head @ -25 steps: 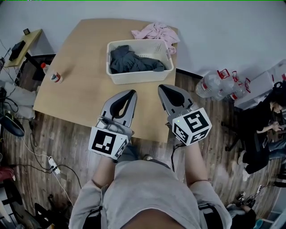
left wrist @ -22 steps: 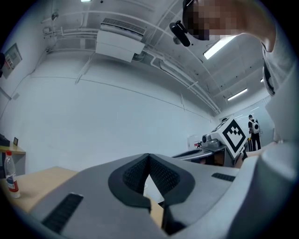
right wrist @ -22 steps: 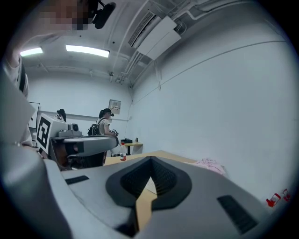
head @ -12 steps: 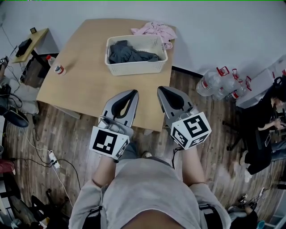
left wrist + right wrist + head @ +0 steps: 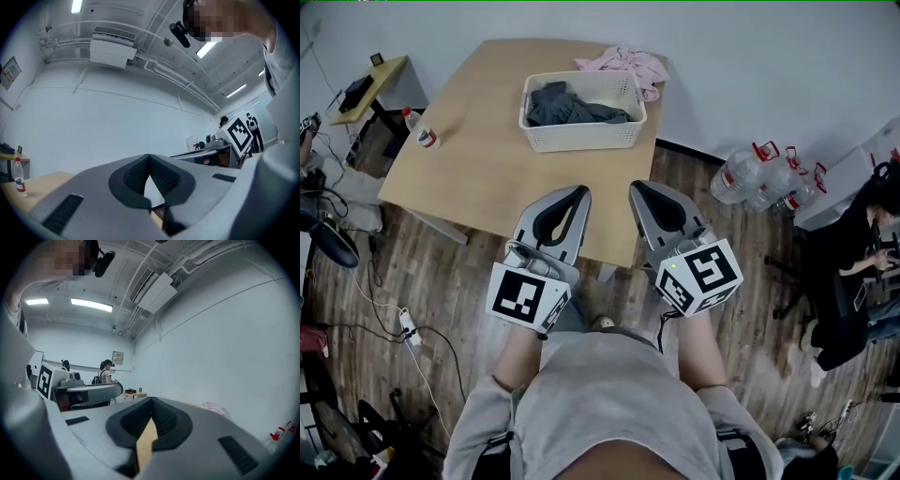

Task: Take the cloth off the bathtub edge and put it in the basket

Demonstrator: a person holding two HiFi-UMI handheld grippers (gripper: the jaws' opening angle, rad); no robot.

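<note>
A white slatted basket (image 5: 581, 141) stands at the far side of the wooden table (image 5: 487, 178), with a dark grey cloth (image 5: 562, 105) lying inside it. A pink cloth (image 5: 623, 63) lies crumpled behind the basket at the table's far edge, and shows small in the right gripper view (image 5: 213, 407). My left gripper (image 5: 579, 192) and right gripper (image 5: 635, 187) hover side by side over the table's near edge, well short of the basket. Both are shut with nothing between the jaws, as the left gripper (image 5: 150, 157) and right gripper (image 5: 151, 401) views confirm. No bathtub is in view.
A plastic bottle (image 5: 420, 131) stands near the table's left edge. Large water jugs (image 5: 759, 173) sit on the wood floor to the right, near a seated person (image 5: 862, 262). A small side table (image 5: 370, 84) and cables crowd the left.
The table and basket have slid farther away in the head view as I back off. Both grippers keep their pose, side by side and shut.
</note>
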